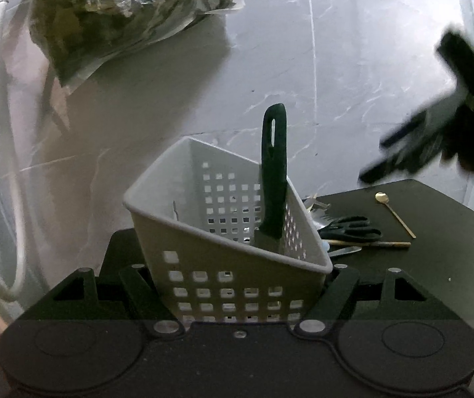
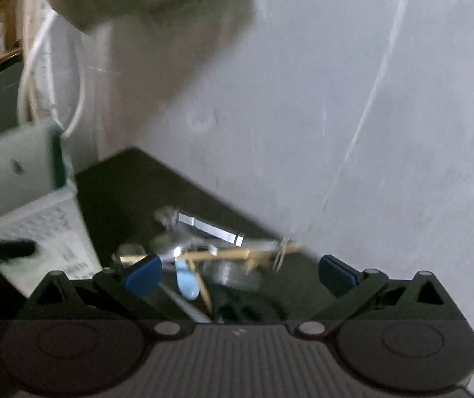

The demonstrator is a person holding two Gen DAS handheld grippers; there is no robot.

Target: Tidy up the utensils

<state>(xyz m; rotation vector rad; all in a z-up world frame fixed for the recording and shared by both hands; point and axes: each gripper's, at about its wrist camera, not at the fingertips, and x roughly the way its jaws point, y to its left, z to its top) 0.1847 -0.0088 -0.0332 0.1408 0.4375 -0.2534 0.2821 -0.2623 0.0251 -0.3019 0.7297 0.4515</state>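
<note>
A white hose (image 1: 8, 152) hangs at the far left, well left of the one white basket (image 1: 223, 242), and a plastic bag (image 1: 120, 10) hangs above and left of it against the grey marble wall (image 1: 353, 66). The basket, perforated with square holes, sits tilted on the dark table (image 1: 436, 248), and the left gripper (image 1: 237, 293) is clamped on its near wall, one finger at each side. One knife (image 1: 273, 179) stands upright in the basket, black handle up, leaning on the right rim. Just right of the basket lies a loose pile: one pair of black scissors (image 1: 350, 229), one wooden stick (image 1: 369, 243), one light blue spoon (image 2: 186, 280) and some blurred silver pieces (image 2: 210, 229) I cannot count. One gold spoon (image 1: 394, 214) lies farther right, apart. The right gripper (image 2: 240, 273) hovers over that pile, right of the basket, its blue pads (image 2: 142, 275) spread wide with nothing between them.
</note>
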